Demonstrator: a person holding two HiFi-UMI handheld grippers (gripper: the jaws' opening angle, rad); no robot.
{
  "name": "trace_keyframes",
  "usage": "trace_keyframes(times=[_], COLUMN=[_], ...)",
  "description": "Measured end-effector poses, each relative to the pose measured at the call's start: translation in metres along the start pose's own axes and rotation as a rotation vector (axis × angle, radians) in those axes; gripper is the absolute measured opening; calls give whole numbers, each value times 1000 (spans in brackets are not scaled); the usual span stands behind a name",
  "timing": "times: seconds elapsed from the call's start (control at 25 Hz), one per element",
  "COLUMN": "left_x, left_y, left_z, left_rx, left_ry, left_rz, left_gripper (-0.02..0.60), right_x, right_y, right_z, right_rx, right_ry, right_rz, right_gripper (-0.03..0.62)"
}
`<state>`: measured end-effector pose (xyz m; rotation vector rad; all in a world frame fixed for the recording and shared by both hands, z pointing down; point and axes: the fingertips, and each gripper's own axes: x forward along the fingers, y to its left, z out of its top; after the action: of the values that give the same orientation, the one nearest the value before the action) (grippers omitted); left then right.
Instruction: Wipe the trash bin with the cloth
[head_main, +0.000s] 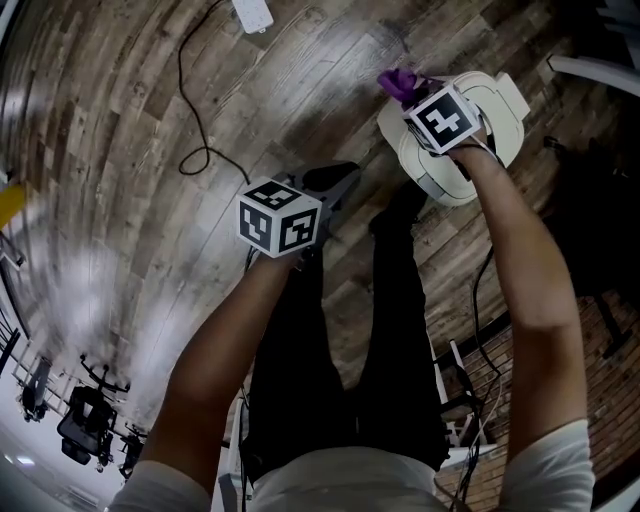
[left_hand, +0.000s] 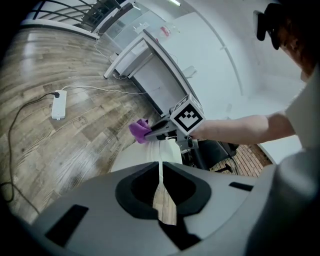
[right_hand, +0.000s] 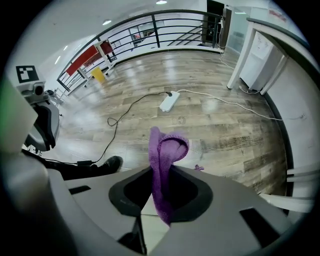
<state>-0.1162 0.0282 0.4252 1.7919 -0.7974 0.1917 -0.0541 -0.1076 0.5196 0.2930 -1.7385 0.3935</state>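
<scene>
Nearest, the left hand-held gripper (left_hand: 160, 172) hangs by the person's legs, its jaws together on nothing. Further out, the right hand-held gripper (right_hand: 162, 197) pinches a purple cloth (right_hand: 167, 147), a folded loop poking past its tips. It is at the top of a white trash bin (head_main: 432, 172) on the wood floor (head_main: 120, 150). The cloth looks soft, limp and light. The bin looks like smooth, light plastic that could slide, so steadying its rim seems wise. Beyond lies a power strip (head_main: 252, 12).

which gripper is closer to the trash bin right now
Right. The right gripper is directly over the trash bin, jaws clamped on the cloth. The left gripper hangs off to the side, above the floor, apart from the bin.
</scene>
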Motion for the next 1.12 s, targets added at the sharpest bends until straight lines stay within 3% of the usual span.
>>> trace_keyframes(times=[0.16,0.32,0.48,0.76,1.12], left_x=[-9,-18,-25,-37,-55], left_y=[5,9,14,22,17], left_z=[-4,-9,-15,-20,-33], left_rx=[-10,-16,-21,-26,-31], left_ry=[1,7,13,18,42], left_rz=[1,4,9,20,28], left_gripper=[21,21,21,21,21], right_x=[2,2,0,4,-29], right_y=[34,57,81,134,183], right_z=[0,9,2,-11,-5], right_rx=[33,8,20,43,119], right_ry=[-7,-44,-18,-43,-144], right_rz=[46,46,45,117,197], right_gripper=[81,81,81,81,81])
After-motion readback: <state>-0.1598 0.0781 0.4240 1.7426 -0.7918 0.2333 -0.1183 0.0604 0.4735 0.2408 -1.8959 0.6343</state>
